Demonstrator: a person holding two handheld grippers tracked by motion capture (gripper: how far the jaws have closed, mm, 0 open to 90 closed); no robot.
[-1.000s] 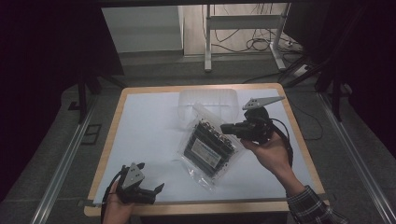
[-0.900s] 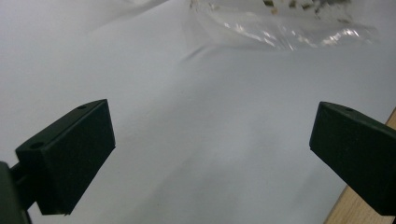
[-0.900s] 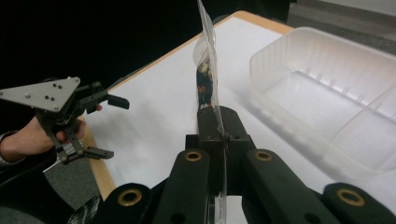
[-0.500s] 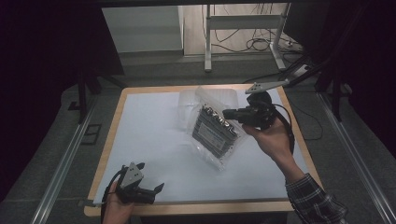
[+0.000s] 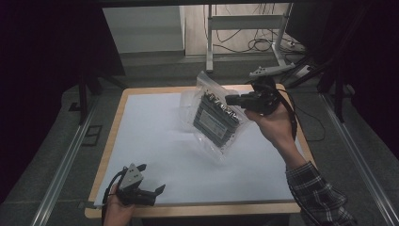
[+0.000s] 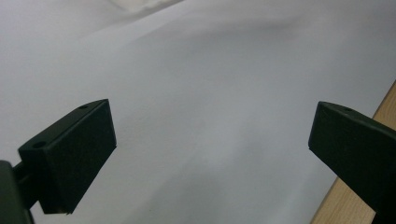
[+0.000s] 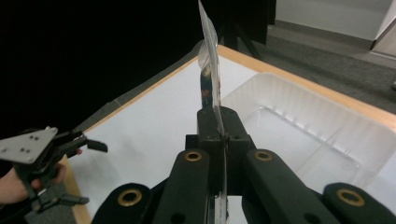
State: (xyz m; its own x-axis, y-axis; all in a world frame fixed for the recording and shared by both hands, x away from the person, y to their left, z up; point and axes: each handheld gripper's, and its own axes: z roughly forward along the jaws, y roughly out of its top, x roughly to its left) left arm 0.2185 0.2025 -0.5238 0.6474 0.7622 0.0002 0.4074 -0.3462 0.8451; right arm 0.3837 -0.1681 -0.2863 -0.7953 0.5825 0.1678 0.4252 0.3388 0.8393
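Jaws of the right tool [image 5: 234,100] pinch the edge of a clear plastic bag [image 5: 212,114], held in the air above the counter [image 5: 141,132] with a dark ribbed component sealed inside it. Behind it sits a clear plastic tray [image 7: 299,126], nothing visible inside. The left tool [image 5: 153,192] rests spread wide at the counter's near edge, gripping nothing.

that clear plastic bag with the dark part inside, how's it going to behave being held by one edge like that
The clear bag probably hangs floppy: the right gripper pinches one thin edge and the rest sags below. The dark part looks rigid and may swing. The glossy film could slip.
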